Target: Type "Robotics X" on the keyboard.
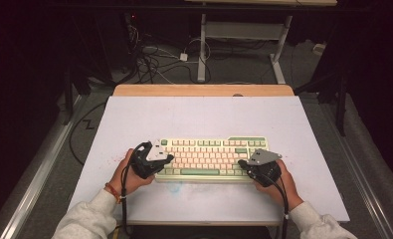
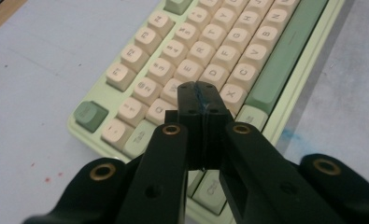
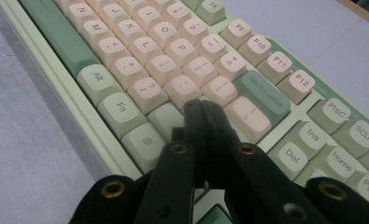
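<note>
A pale green keyboard point(image 1: 211, 158) with cream keys lies flat on the white surface point(image 1: 199, 119), near its front edge and roughly centred, its long side running left to right. A long green space bar point(image 1: 200, 172) sits in its front row, and darker green keys mark its corners.

The left tongs point(image 1: 168, 158) hang over the keyboard's left end. In the left gripper view they are clenched on nothing, the two black jaws pressed flat together with their tip point(image 2: 199, 93) above the cream letter keys near X and D; whether the tip touches a key I cannot tell.

The right tongs point(image 1: 242, 162) sit over the keyboard's right end, likewise clenched and empty. In the right gripper view their tip point(image 3: 202, 108) stands above the keys between the green Backspace key point(image 3: 262, 91) and the Fn key point(image 3: 121, 110); contact is unclear there too.

A person's hand point(image 1: 129, 174) in a light sleeve holds each tool, with a black cable point(image 1: 125, 199) trailing back from it
</note>
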The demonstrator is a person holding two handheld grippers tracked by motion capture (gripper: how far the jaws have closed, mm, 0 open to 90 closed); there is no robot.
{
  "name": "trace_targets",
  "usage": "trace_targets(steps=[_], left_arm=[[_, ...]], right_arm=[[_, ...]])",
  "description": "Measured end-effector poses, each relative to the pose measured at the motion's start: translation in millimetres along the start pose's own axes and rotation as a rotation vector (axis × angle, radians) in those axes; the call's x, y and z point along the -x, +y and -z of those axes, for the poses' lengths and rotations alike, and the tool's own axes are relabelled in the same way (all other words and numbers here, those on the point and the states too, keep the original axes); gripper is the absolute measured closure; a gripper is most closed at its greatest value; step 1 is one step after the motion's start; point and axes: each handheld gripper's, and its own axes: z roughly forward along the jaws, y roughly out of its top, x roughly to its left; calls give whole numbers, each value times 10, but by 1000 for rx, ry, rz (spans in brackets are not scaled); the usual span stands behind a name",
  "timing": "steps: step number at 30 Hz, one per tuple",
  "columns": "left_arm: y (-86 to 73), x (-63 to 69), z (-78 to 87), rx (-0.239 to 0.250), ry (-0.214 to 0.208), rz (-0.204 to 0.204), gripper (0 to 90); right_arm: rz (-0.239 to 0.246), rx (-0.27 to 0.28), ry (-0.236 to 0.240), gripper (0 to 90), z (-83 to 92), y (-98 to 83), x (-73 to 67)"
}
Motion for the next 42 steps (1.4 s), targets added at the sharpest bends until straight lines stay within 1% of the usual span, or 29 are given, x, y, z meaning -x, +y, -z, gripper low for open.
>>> trace_targets(steps=[3, 5, 8, 14, 17, 23, 26, 29, 34, 42], left_arm=[[46, 24, -60, -4, -12, -9, 878], [66, 29, -97, -6, -22, 0, 877], [92, 32, -142, -6, -37, 3, 877], [132, 56, -213, -18, -56, -11, 877], [139, 57, -242, -20, -70, -10, 877], [154, 66, -295, -37, -78, -17, 876], [163, 77, -310, -41, -79, -23, 876], [161, 78, -317, -42, -83, -21, 874], [156, 79, -322, -47, -78, -24, 874], [152, 77, -313, -41, -72, -23, 868]], right_arm=[[1, -1, 0, 900, 0, 1, 0], [2, 0, 0, 900, 0, 1, 1], [3, -1, 1, 900, 0, 1, 2], [8, -1, 0, 900, 0, 2, 0], [6, 0, 2, 900, 0, 1, 3], [5, -2, 3, 900, 0, 3, 5], [9, -2, 3, 900, 0, 4, 3], [6, -2, 3, 900, 0, 3, 4], [5, 0, 5, 900, 0, 0, 7], [5, -1, 4, 900, 0, 1, 6]])
